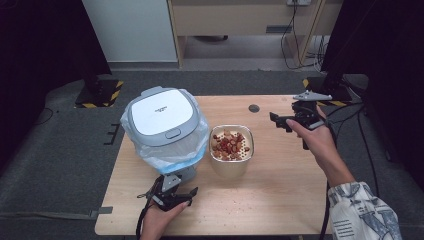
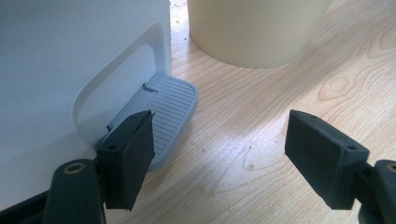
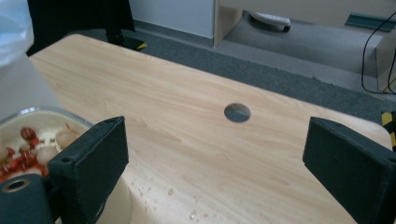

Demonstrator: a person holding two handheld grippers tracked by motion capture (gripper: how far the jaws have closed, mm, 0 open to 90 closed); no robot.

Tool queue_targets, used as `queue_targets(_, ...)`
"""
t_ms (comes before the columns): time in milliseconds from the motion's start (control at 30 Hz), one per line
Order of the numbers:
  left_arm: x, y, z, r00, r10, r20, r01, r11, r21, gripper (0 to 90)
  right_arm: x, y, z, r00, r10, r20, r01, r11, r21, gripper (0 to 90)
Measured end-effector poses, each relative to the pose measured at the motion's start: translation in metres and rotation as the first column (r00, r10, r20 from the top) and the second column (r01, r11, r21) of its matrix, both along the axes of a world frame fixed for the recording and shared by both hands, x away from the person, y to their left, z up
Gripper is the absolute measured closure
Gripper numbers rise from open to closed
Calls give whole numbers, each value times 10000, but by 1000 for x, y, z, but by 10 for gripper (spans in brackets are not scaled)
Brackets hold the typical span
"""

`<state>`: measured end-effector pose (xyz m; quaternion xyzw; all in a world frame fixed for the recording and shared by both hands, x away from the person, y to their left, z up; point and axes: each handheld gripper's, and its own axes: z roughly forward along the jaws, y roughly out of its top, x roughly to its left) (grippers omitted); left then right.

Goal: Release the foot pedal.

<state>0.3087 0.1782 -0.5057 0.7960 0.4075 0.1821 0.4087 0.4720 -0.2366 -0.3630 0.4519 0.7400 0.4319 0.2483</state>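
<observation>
A white lidded bin [image 1: 161,120] lined with a clear plastic bag stands on the left half of the wooden table [image 1: 280,195]. Its grey foot pedal [image 2: 170,105] sticks out at the base. My left gripper [image 1: 172,194] is open at the front of the bin, one pad beside the pedal and nothing pressed between the jaws [image 2: 224,154]. A cream bowl [image 1: 231,145] holding red and pale bits stands right of the bin. My right gripper [image 1: 286,121] hangs open above the table, right of the bowl, with nothing in it [image 3: 215,158].
A round grey hole cover [image 3: 237,112] sits in the tabletop near the far edge. Small crumbs lie on the wood by the bowl. Beyond the table are grey carpet, black stands with yellow-striped feet [image 1: 100,92] and cables [image 1: 295,35].
</observation>
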Motion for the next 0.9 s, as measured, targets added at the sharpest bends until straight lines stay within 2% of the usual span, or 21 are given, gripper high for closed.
queue_targets(100,1,2,0,10000,9,-41,-8,10000,49,229,-4,-3,-6,10000,-27,-46,26,10000,-34,73)
queue_targets(400,0,7,-1,9999,59,-149,-57,9999,85,221,-23,-25,-45,9991,-305,-290,303,9995,-62,74)
queue_targets(700,-1,12,-1,9997,199,-166,-199,9998,14,218,-40,-40,-70,9980,-399,-501,398,9992,-23,75)
queue_targets(900,-1,15,-2,9995,152,-264,-149,9998,148,213,-53,-48,-88,9965,-421,-721,420,9991,-28,75)
